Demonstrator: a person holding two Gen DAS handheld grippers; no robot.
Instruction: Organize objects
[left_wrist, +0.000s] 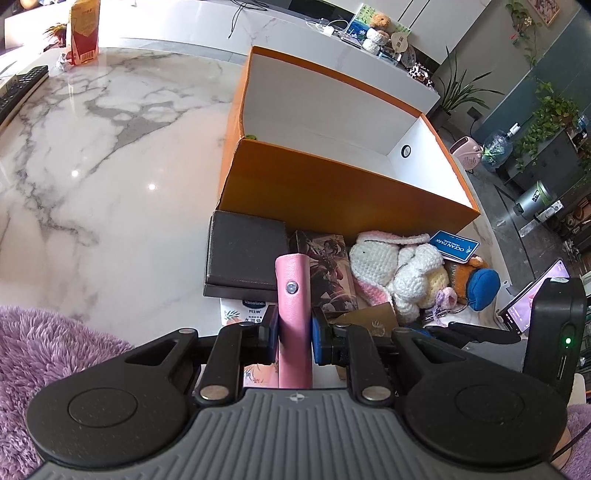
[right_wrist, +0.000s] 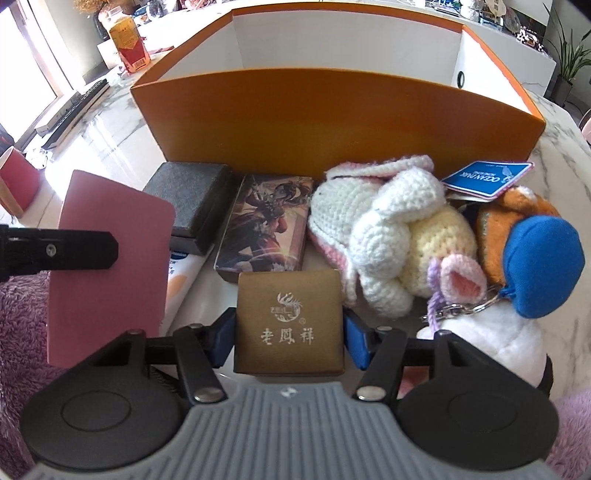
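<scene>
Left wrist view: the left gripper (left_wrist: 294, 334) is seen clamped on a pink case (left_wrist: 293, 295), its blue pads pressed against both sides of the case, which is held edge-on and raised above the table.
Right wrist view: the right gripper (right_wrist: 289, 338) is seen with its blue pads set against the two sides of a brown gift box (right_wrist: 289, 321) printed with a pale emblem and characters; whether the box is lifted cannot be told.
Pink case, from the right: its broad face (right_wrist: 110, 280) is shown at the left, with a black finger (right_wrist: 79, 248) of the left gripper across it.
Just beyond the tools: a black box (right_wrist: 192, 199) is placed at the left, an illustrated card box (right_wrist: 267, 225) beside it, a crocheted white and pink toy (right_wrist: 384, 229) to the right.
Far right: an orange and blue plush (right_wrist: 532, 251) is laid beneath a blue tag (right_wrist: 484, 177).
Orange box (left_wrist: 332, 192): it is stood open directly behind this row, with white inner walls.
Surface: a marble table (left_wrist: 92, 177) is spread to the left.
Near the black box: a Vaseline tube (left_wrist: 243, 314) is partly covered.
</scene>
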